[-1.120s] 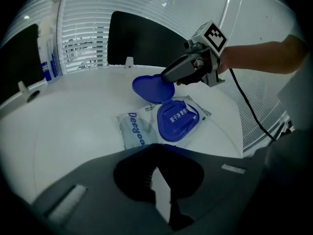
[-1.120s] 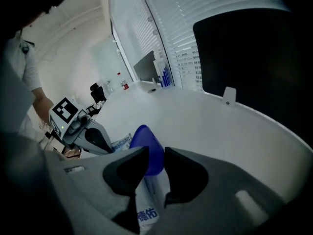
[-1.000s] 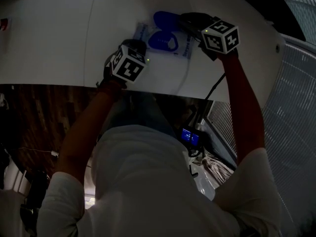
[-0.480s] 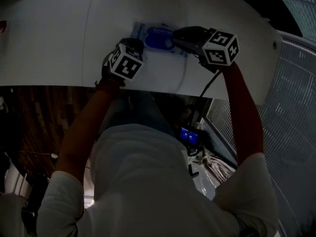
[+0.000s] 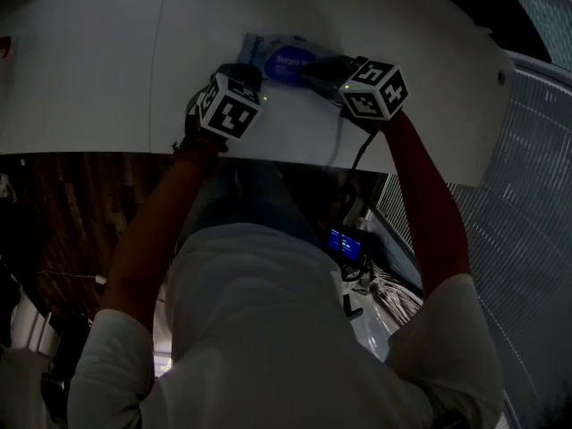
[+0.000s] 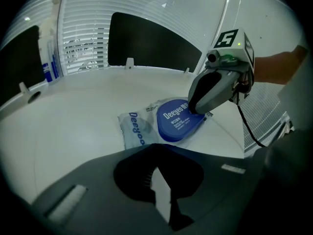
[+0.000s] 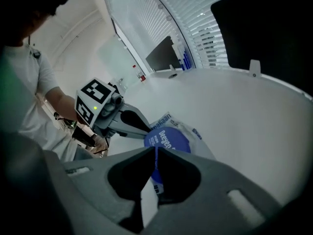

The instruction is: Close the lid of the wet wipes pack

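Note:
The wet wipes pack [image 5: 268, 54] lies flat on the white table [image 5: 98, 79], its round blue lid [image 6: 177, 121] down on the pack [image 6: 137, 129]. My right gripper [image 6: 194, 109] comes in from the right with its tips resting on the lid's right side. Its jaws have just been closing, and in its own view they [image 7: 155, 150] meet over the lid [image 7: 166, 138] with nothing between them. My left gripper [image 7: 145, 129] is shut, tips at the pack's near left edge. Whether they touch it I cannot tell. Its jaws [image 6: 155, 155] hide the pack's near end.
The table's curved front edge [image 5: 268, 155] runs just below both grippers. White blinds and a dark panel [image 6: 151, 43] stand behind the table, and bottles [image 6: 49, 65] at the far left. A cable [image 6: 249, 126] hangs from my right gripper.
The blue lid stood flipped up a second ago and now lies flat on the pack. My right gripper has moved left onto it and its jaws have closed. The left gripper has stayed put.

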A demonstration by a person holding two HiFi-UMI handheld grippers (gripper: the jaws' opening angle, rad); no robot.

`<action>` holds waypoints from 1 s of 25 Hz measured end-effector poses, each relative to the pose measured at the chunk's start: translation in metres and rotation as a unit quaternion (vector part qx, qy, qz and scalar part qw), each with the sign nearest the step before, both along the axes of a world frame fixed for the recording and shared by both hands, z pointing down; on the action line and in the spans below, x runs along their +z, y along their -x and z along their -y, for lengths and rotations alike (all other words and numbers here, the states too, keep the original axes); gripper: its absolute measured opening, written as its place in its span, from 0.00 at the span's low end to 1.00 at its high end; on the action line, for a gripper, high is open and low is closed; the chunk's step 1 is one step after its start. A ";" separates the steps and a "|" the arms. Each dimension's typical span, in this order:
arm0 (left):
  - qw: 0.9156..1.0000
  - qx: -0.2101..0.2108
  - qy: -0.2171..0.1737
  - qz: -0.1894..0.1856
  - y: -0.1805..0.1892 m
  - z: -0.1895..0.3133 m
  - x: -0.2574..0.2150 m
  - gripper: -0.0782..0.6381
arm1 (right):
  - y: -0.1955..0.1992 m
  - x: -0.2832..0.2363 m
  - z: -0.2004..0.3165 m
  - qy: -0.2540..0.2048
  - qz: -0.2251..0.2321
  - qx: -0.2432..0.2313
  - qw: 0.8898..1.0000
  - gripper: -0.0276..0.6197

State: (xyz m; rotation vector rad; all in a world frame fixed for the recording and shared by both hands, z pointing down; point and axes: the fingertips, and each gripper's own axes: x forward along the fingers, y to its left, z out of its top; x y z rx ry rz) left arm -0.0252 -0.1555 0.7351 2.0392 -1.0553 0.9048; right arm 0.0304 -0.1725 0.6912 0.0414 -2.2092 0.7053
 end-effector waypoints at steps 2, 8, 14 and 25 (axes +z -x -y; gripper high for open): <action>1.000 -0.001 -0.001 0.000 0.000 0.000 0.001 0.11 | -0.002 0.007 0.003 -0.018 -0.013 0.002 1.000 0.05; 1.000 -0.003 -0.002 0.003 0.001 0.000 0.002 0.11 | -0.003 0.017 0.001 -0.067 -0.042 -0.007 0.997 0.05; 1.000 -0.004 -0.002 0.002 0.001 0.003 0.002 0.11 | -0.004 0.025 0.004 -0.089 -0.058 -0.006 0.994 0.05; 1.000 -0.002 -0.004 0.008 0.000 0.005 0.004 0.11 | -0.003 0.031 0.006 -0.123 -0.079 -0.009 0.989 0.05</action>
